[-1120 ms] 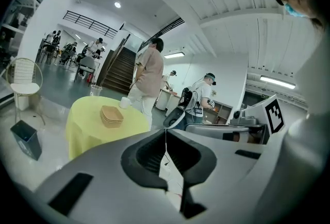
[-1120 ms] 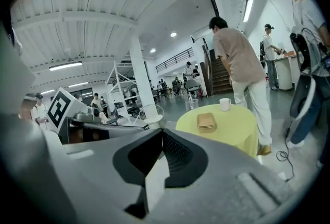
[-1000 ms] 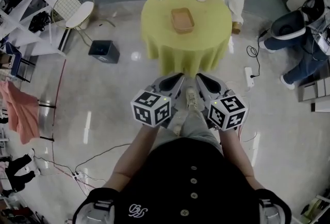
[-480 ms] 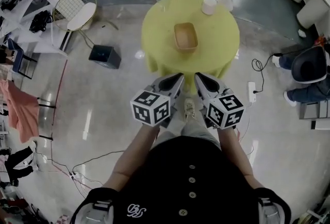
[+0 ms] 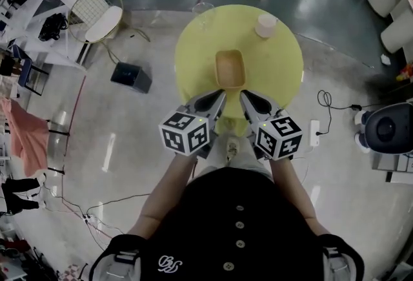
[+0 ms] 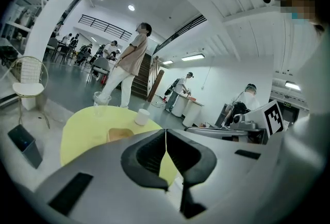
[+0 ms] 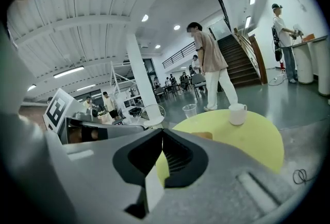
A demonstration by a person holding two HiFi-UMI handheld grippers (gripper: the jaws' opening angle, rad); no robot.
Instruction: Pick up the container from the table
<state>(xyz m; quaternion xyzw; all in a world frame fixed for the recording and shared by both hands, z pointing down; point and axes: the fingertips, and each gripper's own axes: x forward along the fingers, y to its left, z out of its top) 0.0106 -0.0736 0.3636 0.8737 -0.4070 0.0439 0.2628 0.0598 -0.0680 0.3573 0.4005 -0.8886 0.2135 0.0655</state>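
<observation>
closed left hand-held gripper (image 5: pixel 221 95) and right hand-held gripper (image 5: pixel 244 95) hover seemingly near container (image 5: pixel 230 69).

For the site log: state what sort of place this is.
Probably a large open-plan workspace or lab hall: a polished floor, a staircase, several people standing about, and one round table under a yellow cloth.

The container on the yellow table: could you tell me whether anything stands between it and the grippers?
Nothing visible does. Only bare yellow tablecloth lies between the container and the left gripper and right gripper. The white cup and clear cup stand beyond it, at the far edge.
</observation>
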